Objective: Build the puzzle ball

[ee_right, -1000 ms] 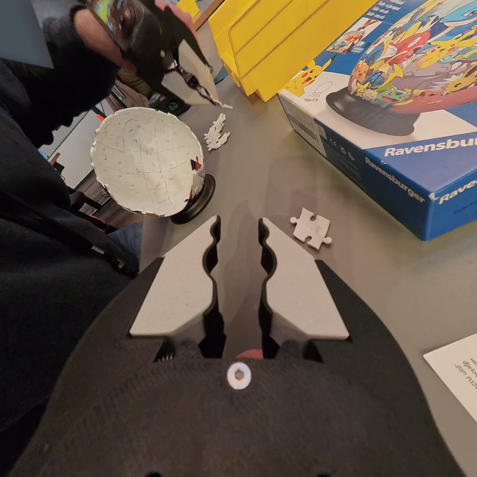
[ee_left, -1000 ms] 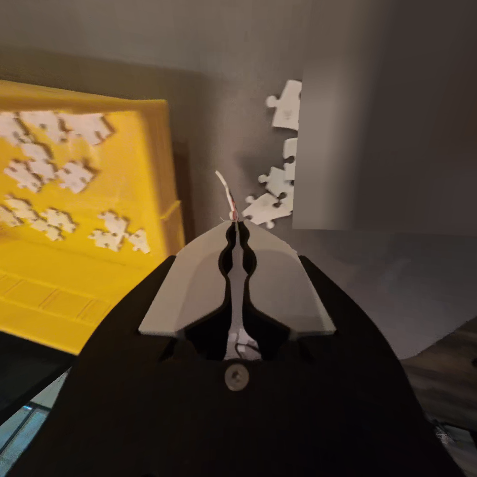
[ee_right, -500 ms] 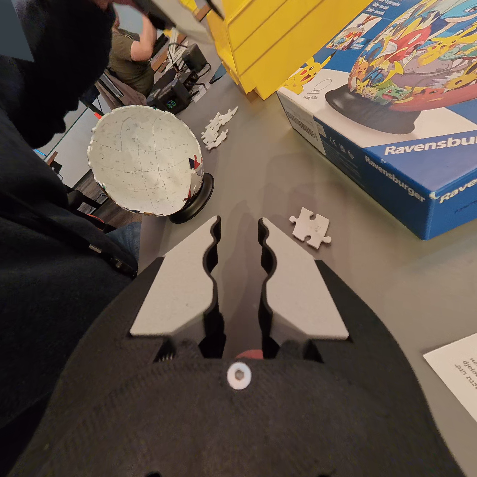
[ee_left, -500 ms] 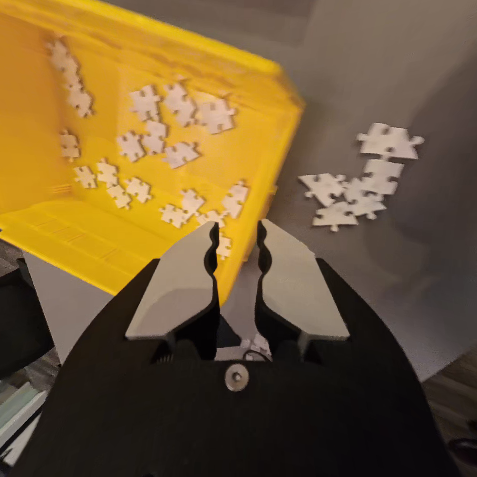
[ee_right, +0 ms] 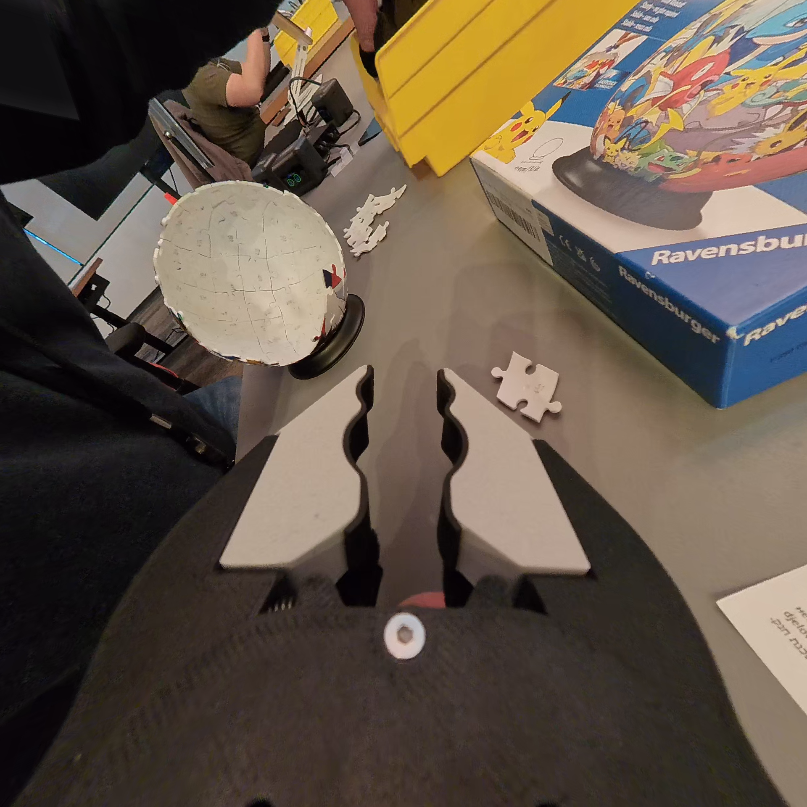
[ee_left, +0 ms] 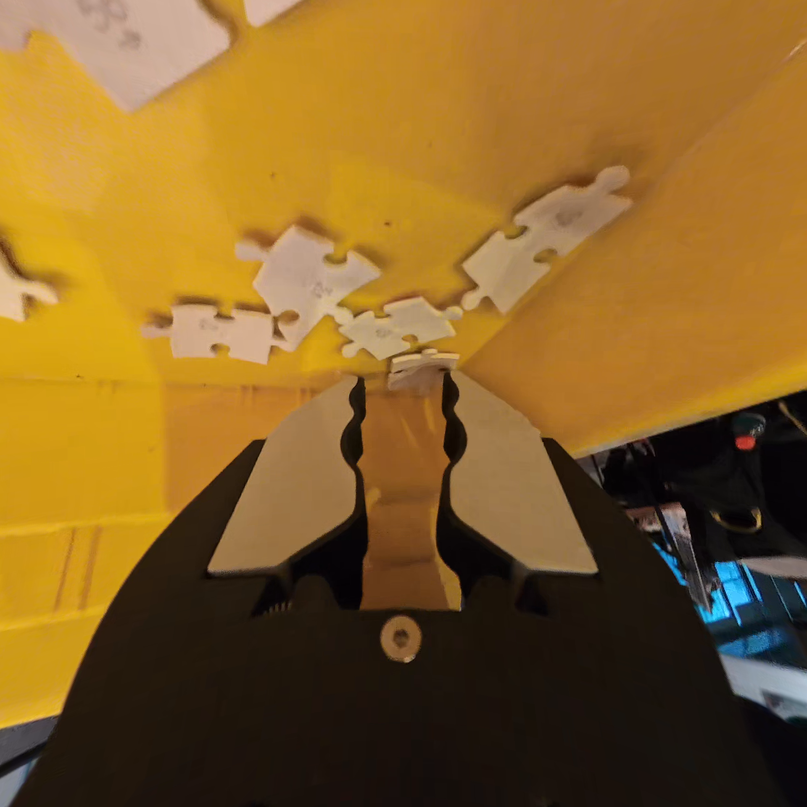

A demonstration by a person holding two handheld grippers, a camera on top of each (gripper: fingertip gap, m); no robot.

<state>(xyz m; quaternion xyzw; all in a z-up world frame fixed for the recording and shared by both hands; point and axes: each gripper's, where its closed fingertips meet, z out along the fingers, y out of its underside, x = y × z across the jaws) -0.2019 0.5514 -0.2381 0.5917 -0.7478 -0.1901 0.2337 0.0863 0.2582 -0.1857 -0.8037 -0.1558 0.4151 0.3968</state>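
My left gripper [ee_left: 401,379] is open inside the yellow bin [ee_left: 436,131], its tips at a white puzzle piece [ee_left: 421,367] that lies by the right fingertip. Several more white pieces [ee_left: 314,279] lie face down on the bin floor just beyond. My right gripper [ee_right: 405,376] is open and empty above the grey table [ee_right: 458,270]. The half-built puzzle ball [ee_right: 249,273], a white-lined bowl on a black stand [ee_right: 336,345], tilts to the gripper's upper left. A single white piece [ee_right: 526,386] lies on the table just right of the right fingertip.
The blue puzzle box [ee_right: 677,196] lies at the right, with the yellow bin [ee_right: 458,87] behind it. A small heap of white pieces [ee_right: 371,220] lies between ball and bin. A white paper [ee_right: 773,633] is at the lower right. A person's dark sleeve [ee_right: 87,349] fills the left. The gap from one gripper's tips to the other's is roughly 40 cm. My right gripper is the nearer one to the single white piece [ee_right: 526,386]: about 5 cm, against 40 cm.
My left gripper let go of its puzzle piece, opened, and moved from the table into the yellow bin, close to the pieces. The right gripper has stayed still and open.
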